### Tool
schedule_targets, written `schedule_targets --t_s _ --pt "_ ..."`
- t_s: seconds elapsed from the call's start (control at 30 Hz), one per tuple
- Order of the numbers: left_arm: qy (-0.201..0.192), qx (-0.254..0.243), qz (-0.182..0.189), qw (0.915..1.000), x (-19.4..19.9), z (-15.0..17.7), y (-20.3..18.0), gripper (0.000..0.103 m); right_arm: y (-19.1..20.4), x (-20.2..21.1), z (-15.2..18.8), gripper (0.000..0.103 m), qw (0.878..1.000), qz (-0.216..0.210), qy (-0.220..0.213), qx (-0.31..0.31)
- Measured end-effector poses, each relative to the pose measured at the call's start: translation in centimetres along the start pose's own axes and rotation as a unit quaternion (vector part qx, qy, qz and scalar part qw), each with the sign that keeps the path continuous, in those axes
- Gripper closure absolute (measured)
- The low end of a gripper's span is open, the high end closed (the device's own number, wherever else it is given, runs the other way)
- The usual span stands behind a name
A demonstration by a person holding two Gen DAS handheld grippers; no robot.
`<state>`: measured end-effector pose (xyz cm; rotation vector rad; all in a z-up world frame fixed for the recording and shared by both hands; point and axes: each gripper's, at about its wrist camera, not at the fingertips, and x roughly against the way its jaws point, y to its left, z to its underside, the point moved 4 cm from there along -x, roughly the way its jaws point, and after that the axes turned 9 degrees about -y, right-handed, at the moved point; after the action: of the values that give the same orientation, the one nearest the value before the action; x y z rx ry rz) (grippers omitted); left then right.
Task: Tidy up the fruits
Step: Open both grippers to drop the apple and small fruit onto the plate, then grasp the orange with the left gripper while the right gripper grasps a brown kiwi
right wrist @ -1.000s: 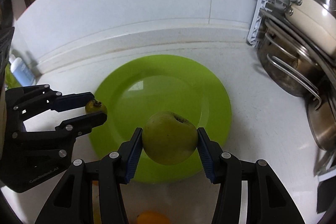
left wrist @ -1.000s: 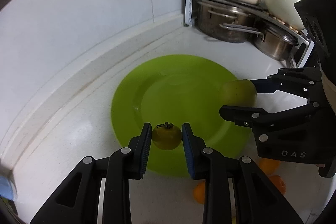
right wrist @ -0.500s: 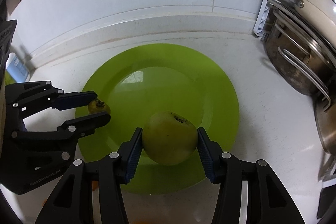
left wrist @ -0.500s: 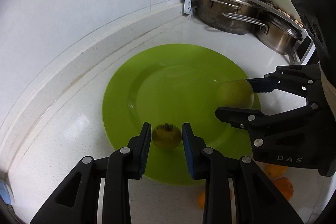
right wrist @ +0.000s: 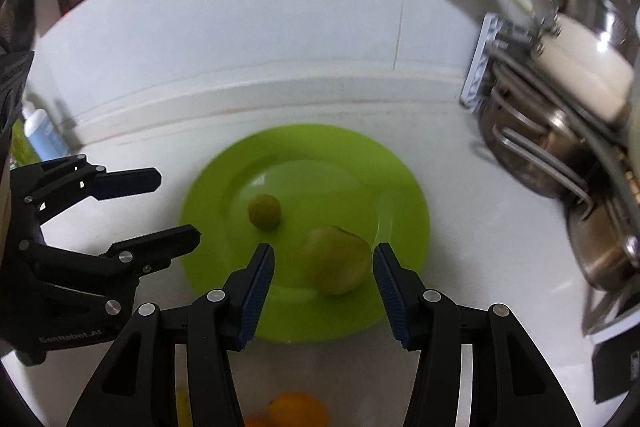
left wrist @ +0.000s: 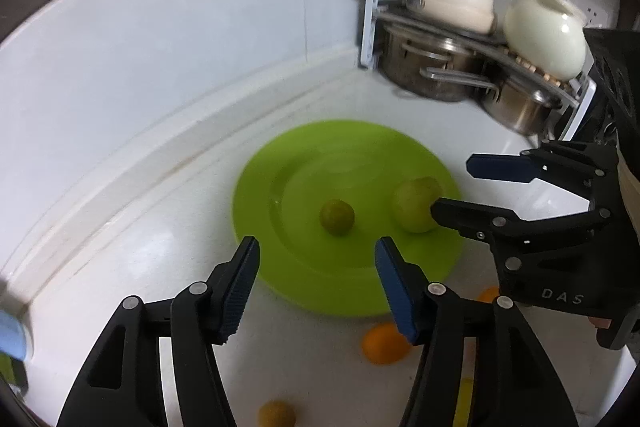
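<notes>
Left wrist view: small green fruit (left wrist: 337,211) released ahead of the just-opened left gripper (left wrist: 316,281); right gripper (right wrist: 324,281) stands open around the apple (right wrist: 336,259). Oranges (left wrist: 385,343) are probably to be fetched next.

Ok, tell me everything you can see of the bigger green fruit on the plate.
The bigger green fruit is a dull yellow-green, apple-like fruit, roundish and smooth-skinned, slightly blurred. A dimple faces up and to the right; no stem can be made out. It rests on the green plate, on the near right part of its inner area, apart from the smaller green fruit to its left. It lies between the fingers of the right gripper, which stands open with a gap on each side, so only the plate touches it.
</notes>
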<state>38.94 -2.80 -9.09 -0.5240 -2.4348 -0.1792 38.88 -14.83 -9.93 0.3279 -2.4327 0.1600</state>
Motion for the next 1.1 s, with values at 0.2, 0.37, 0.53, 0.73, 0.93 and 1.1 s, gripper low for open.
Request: schedule_targets --t_s 0.2,0.37,0.53,0.73,0.93,1.1 --pt "-0.035 0.010 -0.017 0.9992 4.8 0.1 -0.1 0.029 2.0 4.7 -0.2 0.043 0.999 0.006 -0.046 0.004" --pt "-0.063 0.023 -0.030 0.9973 8.9 0.6 0.2 0.019 3.2 8.0 -0.2 0.034 0.996 0.024 -0.083 0.006" --pt "-0.083 0.020 -0.036 0.9957 12.0 1.6 -0.2 0.017 4.3 11.0 0.5 0.034 0.993 0.040 -0.108 0.013" --pt "-0.097 0.005 -0.038 0.9946 14.9 3.6 -1.3 0.015 5.6 13.9 2.2 0.034 0.992 0.041 -0.119 0.022" --pt "-0.096 -0.007 -0.038 0.9946 16.3 5.6 -2.2 0.013 6.8 16.0 4.2 0.034 0.990 0.049 -0.130 0.018" --pt "-0.094 -0.024 -0.034 0.9947 16.5 7.2 -3.1 0.013 7.2 16.2 6.0 0.034 0.992 0.053 -0.113 0.023"
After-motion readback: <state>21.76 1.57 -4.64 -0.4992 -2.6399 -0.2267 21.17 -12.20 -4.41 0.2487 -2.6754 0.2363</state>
